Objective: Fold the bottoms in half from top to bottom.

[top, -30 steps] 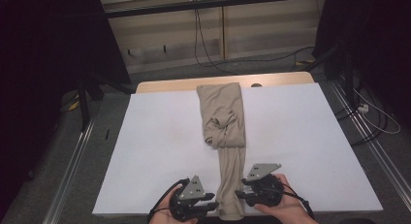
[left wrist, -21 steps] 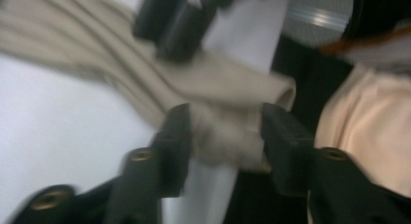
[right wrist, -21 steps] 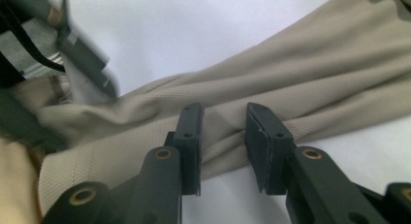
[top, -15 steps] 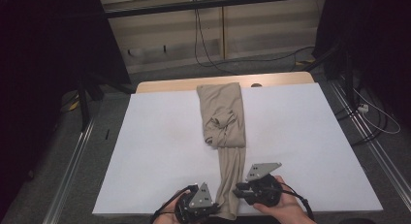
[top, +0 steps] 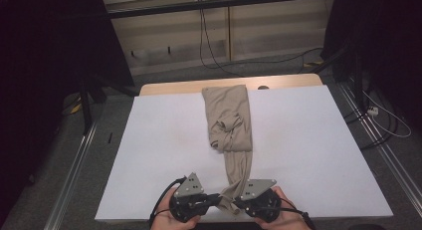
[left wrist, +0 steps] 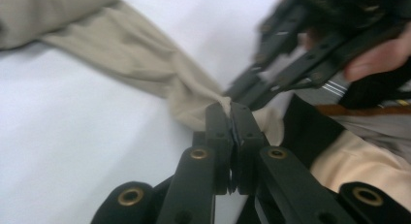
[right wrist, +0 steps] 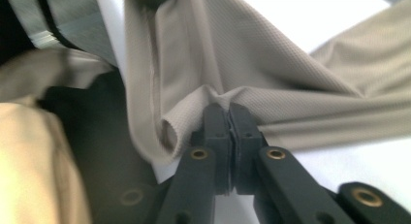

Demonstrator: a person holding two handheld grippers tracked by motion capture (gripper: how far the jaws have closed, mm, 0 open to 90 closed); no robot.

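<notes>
Left gripper point(top: 215, 200), held in a hand point(top: 164, 221) at the near table edge, points level toward the right; its jaws are clamped on the near end of the beige garment point(top: 230, 120). Right gripper point(top: 238, 202) faces it, its jaws having just closed on the same cloth end. The garment stretches away from both across the white table point(top: 308, 140).

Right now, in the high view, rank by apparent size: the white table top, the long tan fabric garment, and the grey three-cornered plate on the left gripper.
1. White table top, largest by far.
2. Long tan fabric garment, a strip up the table's middle.
3. Grey three-cornered plate on the left gripper, smallest, though nearest the camera.
</notes>
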